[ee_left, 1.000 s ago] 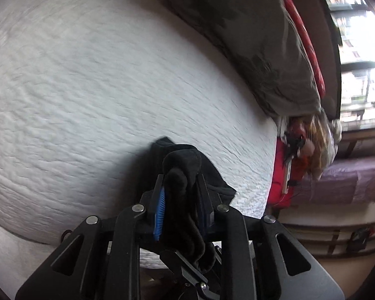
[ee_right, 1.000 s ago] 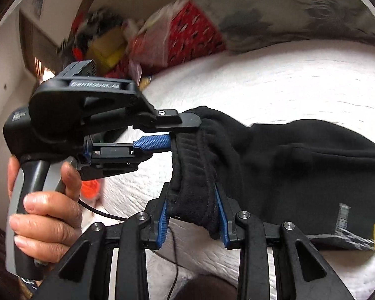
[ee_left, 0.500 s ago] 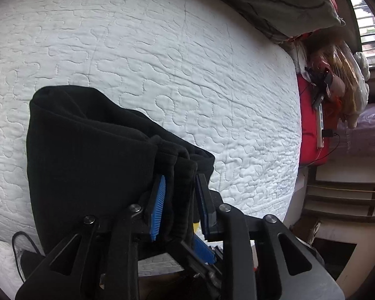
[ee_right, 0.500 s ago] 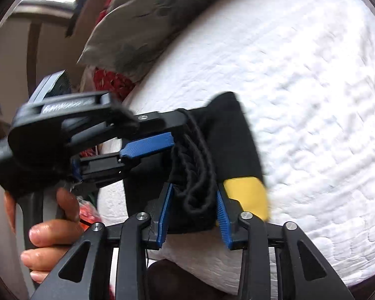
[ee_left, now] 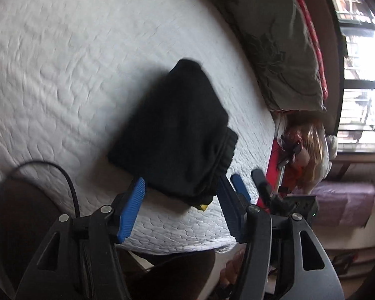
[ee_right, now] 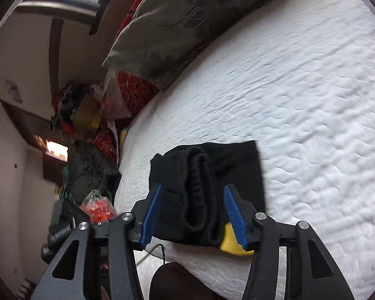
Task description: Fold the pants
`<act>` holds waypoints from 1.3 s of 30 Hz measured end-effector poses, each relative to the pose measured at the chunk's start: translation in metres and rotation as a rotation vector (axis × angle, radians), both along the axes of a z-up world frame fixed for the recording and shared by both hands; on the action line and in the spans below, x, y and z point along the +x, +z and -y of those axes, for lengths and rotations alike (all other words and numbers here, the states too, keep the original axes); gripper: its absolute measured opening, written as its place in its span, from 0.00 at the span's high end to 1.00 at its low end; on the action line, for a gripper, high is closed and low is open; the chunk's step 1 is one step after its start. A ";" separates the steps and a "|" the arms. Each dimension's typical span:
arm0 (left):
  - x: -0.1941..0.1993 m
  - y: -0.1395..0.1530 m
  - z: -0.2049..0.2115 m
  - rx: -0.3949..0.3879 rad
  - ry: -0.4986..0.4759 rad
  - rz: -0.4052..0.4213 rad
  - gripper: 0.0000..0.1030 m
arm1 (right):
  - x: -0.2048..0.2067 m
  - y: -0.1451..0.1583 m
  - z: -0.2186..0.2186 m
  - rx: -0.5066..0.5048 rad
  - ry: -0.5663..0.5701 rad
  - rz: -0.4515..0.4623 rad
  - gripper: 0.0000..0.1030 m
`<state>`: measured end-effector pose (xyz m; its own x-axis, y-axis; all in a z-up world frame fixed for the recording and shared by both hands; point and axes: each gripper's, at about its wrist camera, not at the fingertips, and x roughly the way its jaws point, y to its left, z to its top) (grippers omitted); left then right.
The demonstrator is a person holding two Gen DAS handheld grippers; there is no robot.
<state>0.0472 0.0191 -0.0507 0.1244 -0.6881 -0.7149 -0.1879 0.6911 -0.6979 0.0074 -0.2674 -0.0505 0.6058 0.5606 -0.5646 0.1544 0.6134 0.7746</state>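
Observation:
The black pants (ee_left: 177, 135) lie folded into a thick bundle near the front edge of the white quilted bed (ee_left: 75, 57). They also show in the right wrist view (ee_right: 207, 190), with a yellow tag (ee_right: 231, 245) sticking out underneath. My left gripper (ee_left: 181, 205) is open, its blue pads either side of the bundle's near end, not pressing it. My right gripper (ee_right: 191, 216) is open too, its jaws straddling the ribbed waistband end. The right gripper's tips (ee_left: 250, 185) show beside the bundle in the left wrist view.
A grey patterned pillow (ee_right: 177, 25) lies at the head of the bed, also in the left wrist view (ee_left: 275, 40). Piled clutter and bags (ee_right: 92, 115) stand beside the bed. A black cable (ee_left: 62, 175) crosses the bed's edge. A window (ee_left: 360, 50) is at the right.
Both grippers, shut on the pants half a second ago, have opened and let the folded bundle rest on the bed. Both have drawn back slightly.

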 end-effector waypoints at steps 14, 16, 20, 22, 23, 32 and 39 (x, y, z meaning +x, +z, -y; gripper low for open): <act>-0.001 -0.039 0.021 -0.062 0.075 -0.180 0.85 | 0.012 -0.024 -0.037 -0.109 0.113 -0.093 0.81; -0.004 -0.031 0.034 -0.038 0.037 -0.140 0.85 | 0.004 -0.010 -0.024 -0.061 0.092 -0.046 0.82; -0.002 -0.046 0.062 0.000 -0.035 -0.167 0.84 | -0.014 -0.007 0.000 -0.123 0.042 -0.020 0.82; -0.004 -0.060 0.075 0.027 -0.061 -0.191 0.83 | -0.021 -0.027 0.014 -0.120 -0.005 -0.078 0.82; -0.003 -0.062 0.076 0.030 -0.063 -0.187 0.83 | -0.024 -0.039 0.020 -0.105 -0.026 -0.101 0.82; -0.025 -0.015 0.048 0.041 -0.148 -0.049 0.83 | -0.025 -0.037 0.023 -0.106 0.002 -0.116 0.74; -0.008 0.037 0.025 0.109 -0.135 0.158 0.83 | -0.028 -0.029 0.025 -0.102 -0.006 -0.127 0.66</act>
